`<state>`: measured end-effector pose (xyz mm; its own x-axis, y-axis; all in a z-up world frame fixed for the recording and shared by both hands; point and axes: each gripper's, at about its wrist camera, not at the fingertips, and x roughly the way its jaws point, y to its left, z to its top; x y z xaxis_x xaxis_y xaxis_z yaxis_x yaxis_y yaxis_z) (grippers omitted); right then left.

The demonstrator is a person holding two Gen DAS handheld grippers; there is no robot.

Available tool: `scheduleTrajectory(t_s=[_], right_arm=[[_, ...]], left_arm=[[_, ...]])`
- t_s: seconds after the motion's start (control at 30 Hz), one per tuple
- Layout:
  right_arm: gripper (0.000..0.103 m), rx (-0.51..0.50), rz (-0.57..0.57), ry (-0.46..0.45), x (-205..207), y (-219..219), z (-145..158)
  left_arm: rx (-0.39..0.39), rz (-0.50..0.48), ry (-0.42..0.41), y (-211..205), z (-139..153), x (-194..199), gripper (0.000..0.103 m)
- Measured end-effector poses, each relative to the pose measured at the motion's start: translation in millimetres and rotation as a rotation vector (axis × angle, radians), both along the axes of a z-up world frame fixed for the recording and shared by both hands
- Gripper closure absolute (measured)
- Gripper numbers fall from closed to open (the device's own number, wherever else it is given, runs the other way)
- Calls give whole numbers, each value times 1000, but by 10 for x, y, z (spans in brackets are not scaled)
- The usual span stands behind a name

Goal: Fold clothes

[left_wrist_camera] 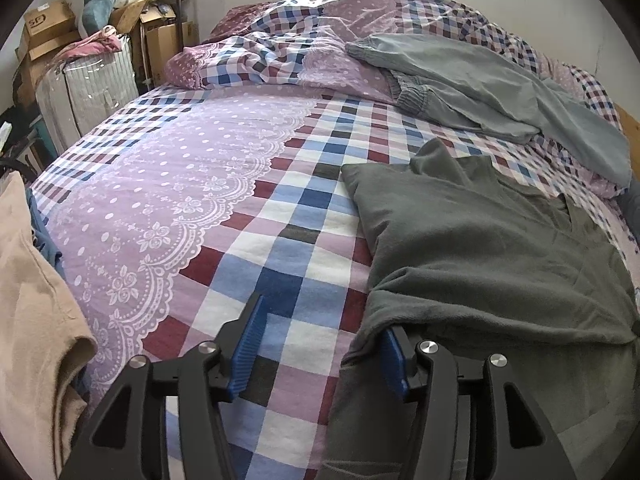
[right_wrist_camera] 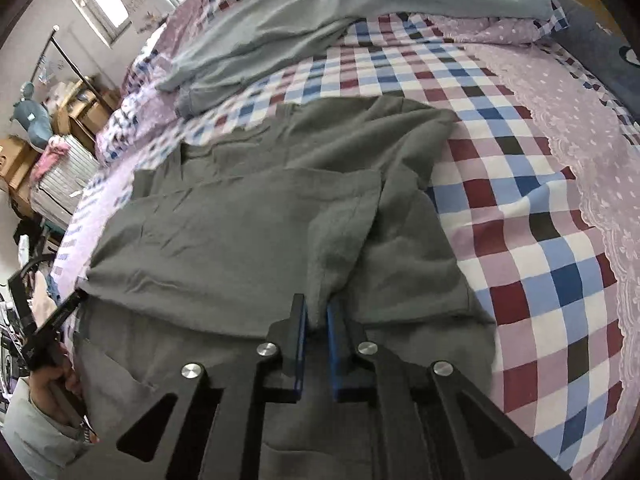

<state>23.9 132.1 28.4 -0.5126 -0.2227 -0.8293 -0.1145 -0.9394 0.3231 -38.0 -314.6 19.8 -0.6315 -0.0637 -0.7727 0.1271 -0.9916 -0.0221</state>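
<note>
On the checked bedsheet, going left to right, a beige garment lies at the bed's edge, then the left gripper, its jaws spread wide, empty, the right finger tucked against the hem of the dark grey shirt. That shirt, partly folded, stretches lengthwise away from both grippers toward the pale grey-green trousers beyond. Rightmost, the right gripper pinches a raised fold of shirt at its near edge, so it looks better placed to carry the fold forward.
</note>
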Motion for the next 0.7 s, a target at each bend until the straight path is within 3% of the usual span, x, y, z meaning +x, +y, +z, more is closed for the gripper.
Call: scheduleTrajectory(t_s=[0.17, 0.3, 0.4, 0.47, 0.57, 0.7], right_arm=[[84, 2, -76, 10, 123, 210, 42], [84, -9, -105, 71, 169, 324, 166], [84, -19, -111, 114, 158, 375, 214], [84, -31, -114, 135, 106, 405, 206], [84, -78, -119, 166, -5, 450, 178], [83, -168, -94, 202, -166, 395, 152]], left_arm=[[-34, -3, -40, 11, 22, 77, 31], [27, -20, -83, -67, 110, 250, 29], [61, -9, -58, -155, 234, 384, 29], [113, -1, 3, -244, 374, 488, 29], [253, 0, 125, -415, 548, 574, 26], [430, -62, 215, -476, 600, 515, 26]])
